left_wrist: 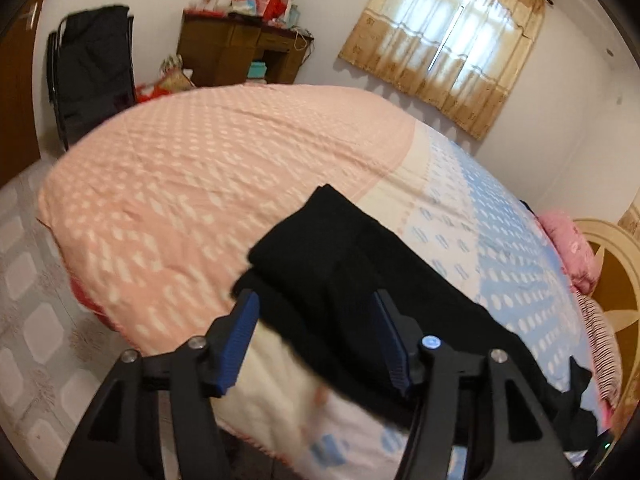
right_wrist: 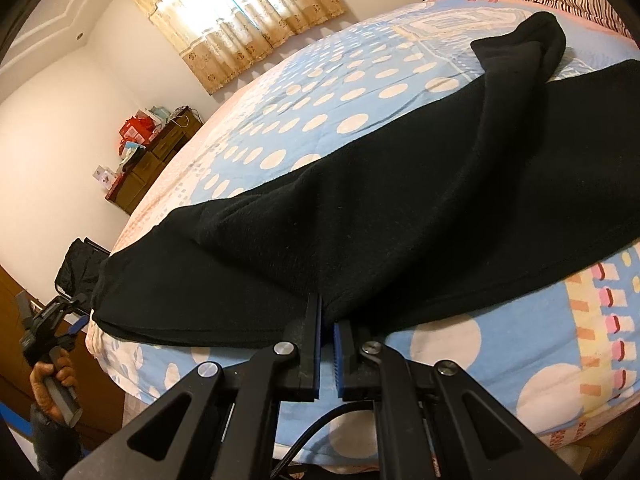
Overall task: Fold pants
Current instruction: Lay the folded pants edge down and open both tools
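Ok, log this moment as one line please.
stage: mid-fold | left gripper: open, released | right gripper: shut on black pants edge | pants: partly folded on bed

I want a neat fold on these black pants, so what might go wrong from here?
1. The left claw stands open around the pants, so that end lies free and may shift.
2. The right claw pinches only the near edge; a pull could drag the whole piece across the blanket.
3. The far leg end is bunched up, so a crease may get folded in.
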